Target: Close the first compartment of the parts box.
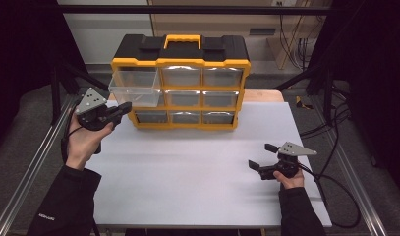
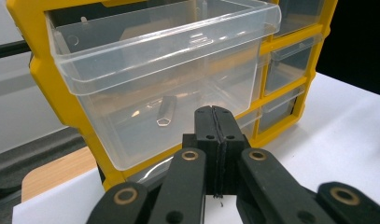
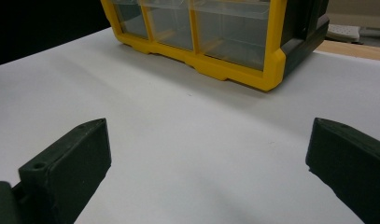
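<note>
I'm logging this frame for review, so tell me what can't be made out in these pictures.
- Left gripper view: whether the shut gripper touches the pulled-out drawer can't be told from this angle.
- Same view: the organizer is cut off by the top and left edges.
- High view: what the closed drawers hold; glare and small size hide it.
- Right gripper view: the organizer's upper rows are cut off by the top edge.

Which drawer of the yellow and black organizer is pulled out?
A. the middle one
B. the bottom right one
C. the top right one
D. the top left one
D: in the high view the clear top left drawer sticks out of the organizer toward the left gripper, while the other drawers sit flush.
</note>
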Available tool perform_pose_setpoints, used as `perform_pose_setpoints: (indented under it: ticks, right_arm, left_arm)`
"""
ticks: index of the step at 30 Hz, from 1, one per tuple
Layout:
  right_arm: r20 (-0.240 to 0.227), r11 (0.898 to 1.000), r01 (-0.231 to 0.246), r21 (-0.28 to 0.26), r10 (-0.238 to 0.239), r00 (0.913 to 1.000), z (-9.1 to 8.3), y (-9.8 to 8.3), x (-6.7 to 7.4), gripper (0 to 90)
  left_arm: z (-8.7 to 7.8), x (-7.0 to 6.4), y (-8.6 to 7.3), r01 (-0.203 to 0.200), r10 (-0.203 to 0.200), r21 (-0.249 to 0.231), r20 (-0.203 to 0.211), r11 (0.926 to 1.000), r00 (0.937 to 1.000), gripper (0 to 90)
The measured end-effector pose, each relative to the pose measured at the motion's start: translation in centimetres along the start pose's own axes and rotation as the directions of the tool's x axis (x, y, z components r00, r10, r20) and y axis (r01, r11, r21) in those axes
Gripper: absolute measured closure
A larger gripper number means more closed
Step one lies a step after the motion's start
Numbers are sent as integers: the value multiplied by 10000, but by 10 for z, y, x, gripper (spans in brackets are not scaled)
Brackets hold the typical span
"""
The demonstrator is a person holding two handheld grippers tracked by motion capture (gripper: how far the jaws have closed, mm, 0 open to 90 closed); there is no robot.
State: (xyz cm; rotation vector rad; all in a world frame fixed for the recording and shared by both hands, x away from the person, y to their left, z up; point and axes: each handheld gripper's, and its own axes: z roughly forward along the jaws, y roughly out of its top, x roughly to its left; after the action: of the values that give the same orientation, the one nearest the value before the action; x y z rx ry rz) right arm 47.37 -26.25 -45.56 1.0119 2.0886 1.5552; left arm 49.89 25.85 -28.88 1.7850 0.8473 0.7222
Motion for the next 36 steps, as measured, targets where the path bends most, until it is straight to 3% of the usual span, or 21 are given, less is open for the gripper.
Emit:
perform_pose_setpoints:
  ticks: [36]
  right_arm:
    - [10, 10000, -42, 32, 42, 10000, -1, 0, 0, 7]
  left_arm:
    - [17, 8, 6, -326, 321, -219, -240, 9992, 9992, 896]
